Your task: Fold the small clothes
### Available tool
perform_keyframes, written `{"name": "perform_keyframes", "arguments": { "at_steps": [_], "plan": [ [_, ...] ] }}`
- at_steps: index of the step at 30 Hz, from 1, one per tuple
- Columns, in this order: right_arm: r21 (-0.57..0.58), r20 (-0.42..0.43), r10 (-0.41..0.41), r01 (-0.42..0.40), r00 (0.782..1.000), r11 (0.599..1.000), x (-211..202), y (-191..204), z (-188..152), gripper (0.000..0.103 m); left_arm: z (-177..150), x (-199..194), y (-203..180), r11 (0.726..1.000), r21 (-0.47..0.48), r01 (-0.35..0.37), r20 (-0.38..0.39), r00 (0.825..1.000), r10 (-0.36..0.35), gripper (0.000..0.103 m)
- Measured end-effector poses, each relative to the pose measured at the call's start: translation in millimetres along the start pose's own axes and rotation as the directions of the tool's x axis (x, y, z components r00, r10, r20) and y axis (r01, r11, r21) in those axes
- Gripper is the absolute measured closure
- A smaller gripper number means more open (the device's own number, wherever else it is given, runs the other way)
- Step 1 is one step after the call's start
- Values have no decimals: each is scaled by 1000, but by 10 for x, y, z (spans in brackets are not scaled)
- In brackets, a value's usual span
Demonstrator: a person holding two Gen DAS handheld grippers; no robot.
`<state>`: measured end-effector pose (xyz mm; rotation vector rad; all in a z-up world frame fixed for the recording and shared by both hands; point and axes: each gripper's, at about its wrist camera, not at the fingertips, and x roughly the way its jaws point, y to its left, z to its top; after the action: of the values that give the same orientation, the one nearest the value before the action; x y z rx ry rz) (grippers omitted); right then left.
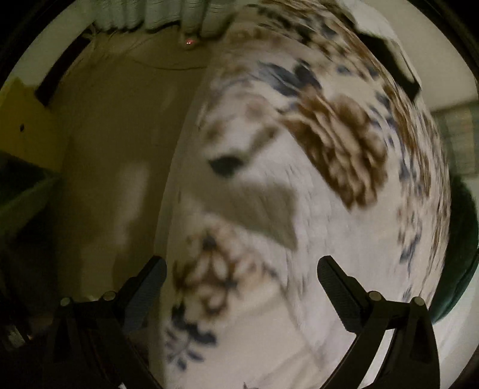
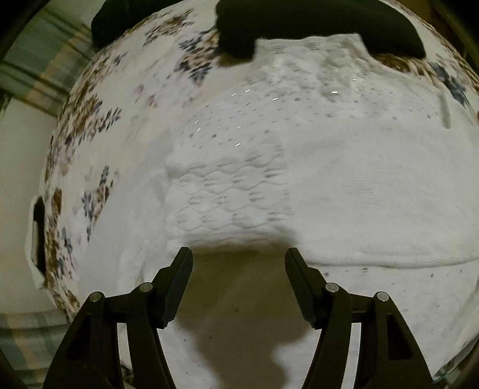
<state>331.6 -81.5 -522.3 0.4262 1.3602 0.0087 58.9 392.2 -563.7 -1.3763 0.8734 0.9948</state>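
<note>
Floral bedspread (image 2: pixel 89 125) covered the bed, probably as a soft flat spot for folding. White knit garment (image 2: pixel 299 167) lay spread on it, hem nearest the right tool (image 2: pixel 238 254), fingers apart and empty. Left tool (image 1: pixel 241 266) hung open too, off the garment.

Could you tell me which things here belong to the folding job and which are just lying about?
Belonging to the job:
- white knitted garment
- left gripper, open, empty
- right gripper, open, empty

Just lying about:
- floral cloth
- black items at its far edge
</note>
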Motion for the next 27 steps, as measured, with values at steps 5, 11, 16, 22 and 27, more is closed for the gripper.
{"name": "perform_keyframes", "arguments": {
  "at_steps": [5, 11, 16, 22, 27],
  "plan": [
    [-14, -5, -15, 15, 1000, 1000, 103, 234, -70, 37, 185, 160, 23, 1000, -24, 11, 51, 999, -10, 29],
    [-36, 18, -71, 71, 997, 997, 115, 366, -136, 37, 328, 151, -248, 998, 62, -4, 163, 987, -6, 94],
    [-14, 32, -98, 99, 995, 995, -23, 190, -160, 37, 414, -204, -633, 979, 202, 25, 226, 972, -72, 95],
    [69, 72, -128, 123, 989, 990, -392, -389, -225, 37, -34, -947, -1640, 858, 504, 96, 255, 933, -254, 95],
    [140, 95, -147, 133, 985, 981, -645, -1006, -236, 37, -1193, -1527, -2566, 609, 767, 202, 113, 892, -437, 95]
  ]
}}
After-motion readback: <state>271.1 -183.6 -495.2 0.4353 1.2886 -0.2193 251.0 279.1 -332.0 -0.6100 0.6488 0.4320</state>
